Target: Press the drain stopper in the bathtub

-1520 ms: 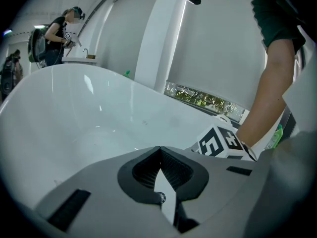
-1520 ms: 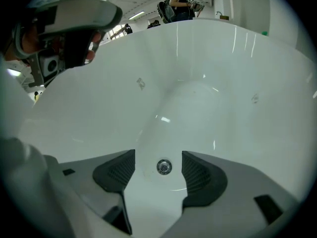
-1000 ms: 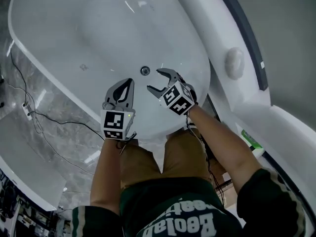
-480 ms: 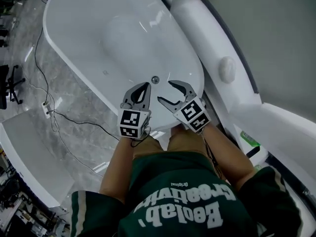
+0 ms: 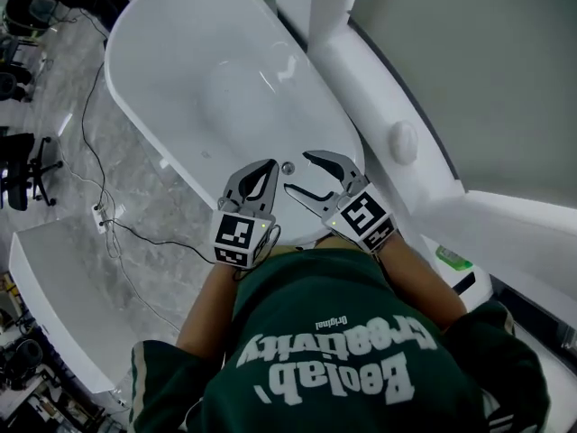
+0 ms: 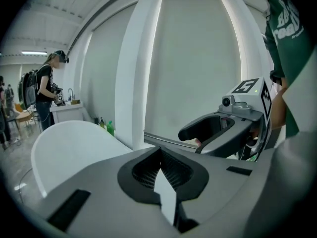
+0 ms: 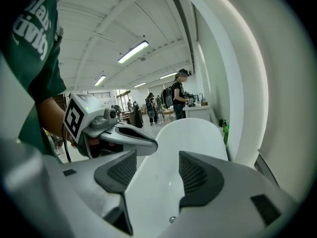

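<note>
Drain stopper (image 5: pixel 288 167) sits in the floor of the white bathtub (image 5: pixel 212 75), at the end nearest the person, and in the head view it shows between the tips of the two grippers. Left gripper (image 5: pixel 267 166) has its jaws pressed together on nothing. Right gripper (image 5: pixel 298 173) is spread wide and empty, with the stopper seen below its gap.

Dark green shirt (image 5: pixel 297 300), white lettering (image 5: pixel 335 361)
</note>
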The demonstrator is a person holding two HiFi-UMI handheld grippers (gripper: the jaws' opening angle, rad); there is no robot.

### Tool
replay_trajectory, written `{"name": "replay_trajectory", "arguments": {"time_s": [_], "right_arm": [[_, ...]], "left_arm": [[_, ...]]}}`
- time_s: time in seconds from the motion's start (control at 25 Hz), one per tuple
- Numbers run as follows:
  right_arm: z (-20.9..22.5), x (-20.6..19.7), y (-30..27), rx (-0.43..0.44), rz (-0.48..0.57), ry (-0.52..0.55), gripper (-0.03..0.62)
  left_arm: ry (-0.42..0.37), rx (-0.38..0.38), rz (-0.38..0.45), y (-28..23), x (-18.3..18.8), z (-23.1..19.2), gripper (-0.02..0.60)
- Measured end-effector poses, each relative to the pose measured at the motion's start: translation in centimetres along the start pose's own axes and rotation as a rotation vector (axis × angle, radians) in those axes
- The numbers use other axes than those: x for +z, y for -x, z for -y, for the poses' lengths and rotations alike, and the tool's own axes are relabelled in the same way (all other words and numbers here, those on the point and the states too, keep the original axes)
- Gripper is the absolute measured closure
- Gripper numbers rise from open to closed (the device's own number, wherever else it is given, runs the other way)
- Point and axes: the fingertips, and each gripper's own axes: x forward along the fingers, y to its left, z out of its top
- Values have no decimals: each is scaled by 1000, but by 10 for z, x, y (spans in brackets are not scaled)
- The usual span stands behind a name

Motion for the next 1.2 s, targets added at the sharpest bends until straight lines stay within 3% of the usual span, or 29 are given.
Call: {"name": "replay_trajectory", "arguments": {"time_s": [0.2, 0.36, 0.56, 0.72, 1.2], "right_arm": [[-6, 59, 31, -42, 144, 46, 397], [-22, 89, 41, -45, 229, 61, 422], [-29, 101, 44, -75, 243, 135, 571], [-44, 108, 42, -37, 264, 129, 580], [-60, 114, 41, -18, 304, 127, 580]], "left_arm": [[-18, -6, 66, 26, 35, 2, 577], [-53, -6, 103, 47, 49, -1, 577], [-100, -25, 142, 63, 70, 3, 577], [-152, -62, 175, 74, 81, 14, 577], [-185, -72, 175, 82, 81, 15, 577]]}}
